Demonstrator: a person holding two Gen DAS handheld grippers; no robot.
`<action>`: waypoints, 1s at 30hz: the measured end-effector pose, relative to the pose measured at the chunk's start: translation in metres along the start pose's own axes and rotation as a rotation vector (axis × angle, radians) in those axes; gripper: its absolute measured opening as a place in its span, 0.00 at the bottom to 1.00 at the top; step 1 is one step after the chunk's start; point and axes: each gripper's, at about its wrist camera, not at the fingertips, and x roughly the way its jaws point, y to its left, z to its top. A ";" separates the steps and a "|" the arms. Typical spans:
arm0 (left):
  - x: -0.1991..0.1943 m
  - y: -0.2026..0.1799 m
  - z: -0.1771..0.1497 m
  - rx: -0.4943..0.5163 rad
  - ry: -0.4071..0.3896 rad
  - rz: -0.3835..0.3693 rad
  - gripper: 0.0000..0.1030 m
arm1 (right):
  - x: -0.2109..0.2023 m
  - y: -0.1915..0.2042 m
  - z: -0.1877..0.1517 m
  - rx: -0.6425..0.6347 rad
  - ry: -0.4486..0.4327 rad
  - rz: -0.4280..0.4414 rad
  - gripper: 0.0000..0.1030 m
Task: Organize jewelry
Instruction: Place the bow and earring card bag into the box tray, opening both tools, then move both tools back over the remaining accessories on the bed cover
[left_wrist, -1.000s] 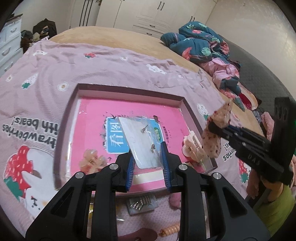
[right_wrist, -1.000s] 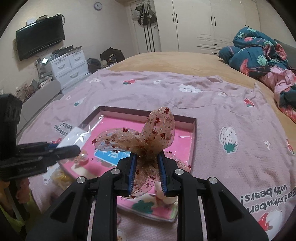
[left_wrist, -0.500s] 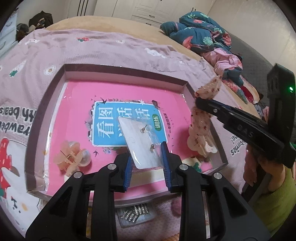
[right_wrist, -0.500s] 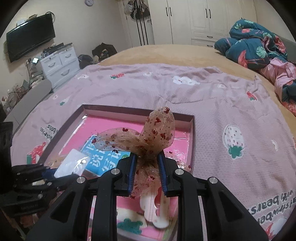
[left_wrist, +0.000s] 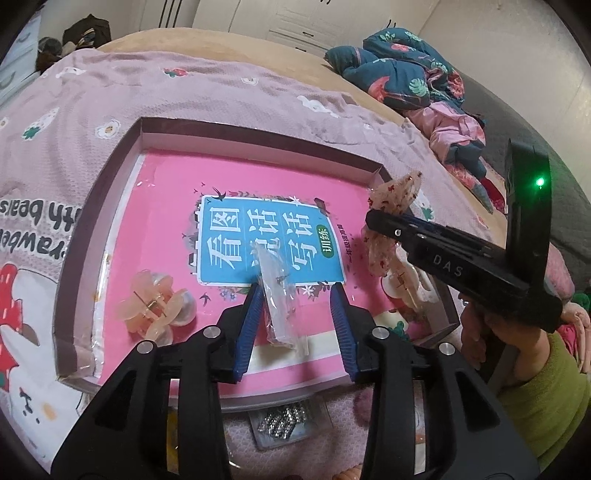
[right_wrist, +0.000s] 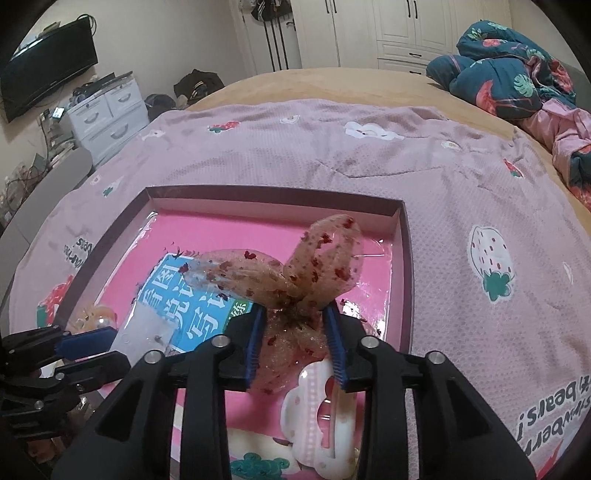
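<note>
A shallow box (left_wrist: 255, 131) with a pink book cover as its floor lies on the pink bedspread; its far wall also shows in the right wrist view (right_wrist: 258, 194). My left gripper (left_wrist: 297, 295) has its jaws spread over the box's near side. A clear bag of earrings (left_wrist: 279, 299) lies between them, tilted against the left finger. My right gripper (right_wrist: 297, 332) is shut on a sheer bow with red flecks (right_wrist: 295, 273) above the box's right side; the bow also shows in the left wrist view (left_wrist: 393, 199). A peach flower hair claw (left_wrist: 155, 308) lies in the box at the left.
A white and pink hair claw (right_wrist: 317, 417) lies in the box under my right gripper. A small bag of silver pieces (left_wrist: 282, 426) lies on the bedspread in front of the box. A heap of clothes (right_wrist: 517, 81) sits at the bed's far right. White drawers (right_wrist: 110, 114) stand left.
My left gripper's jaws have opened and the earring bag has slipped loose between them, down on the box floor. My right gripper with the bow has moved lower over the box.
</note>
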 end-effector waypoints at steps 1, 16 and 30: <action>-0.003 0.000 0.000 0.001 -0.006 0.003 0.30 | -0.001 0.000 -0.001 0.006 0.000 0.004 0.37; -0.035 0.008 -0.004 -0.042 -0.061 0.009 0.47 | -0.053 -0.005 -0.016 0.053 -0.081 0.020 0.65; -0.079 0.022 -0.008 -0.087 -0.126 0.047 0.83 | -0.103 0.002 -0.038 0.058 -0.128 0.027 0.79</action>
